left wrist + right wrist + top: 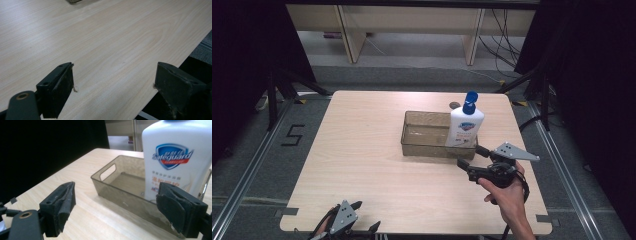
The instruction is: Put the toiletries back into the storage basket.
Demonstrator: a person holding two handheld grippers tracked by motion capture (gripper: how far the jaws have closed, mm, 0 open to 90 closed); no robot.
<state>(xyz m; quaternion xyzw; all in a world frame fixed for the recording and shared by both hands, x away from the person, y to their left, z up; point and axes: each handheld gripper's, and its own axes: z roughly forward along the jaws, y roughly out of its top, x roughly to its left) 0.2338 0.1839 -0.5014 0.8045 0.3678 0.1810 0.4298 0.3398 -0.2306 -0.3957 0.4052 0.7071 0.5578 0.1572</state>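
A white soap bottle [464,127] with a blue pump cap stands upright in the right end of a translucent brown bin [424,146] on the wooden table [362,160]. My right gripper [469,156], held in a hand, hovers just in front of the bin's near right corner, jaws open and empty. In the right gripper view the bottle [175,157] and the bin [112,187] lie close ahead of the right gripper [116,192]. My left gripper [364,215] rests at the table's near left edge, open, with bare table between its jaws in the left gripper view [113,72].
A small dark object [454,105] lies on the table behind the bottle. The left part of the bin holds nothing. Black tripod legs [282,90] and cables stand on the floor around the table, and a taped "5" [293,135] marks the floor at left.
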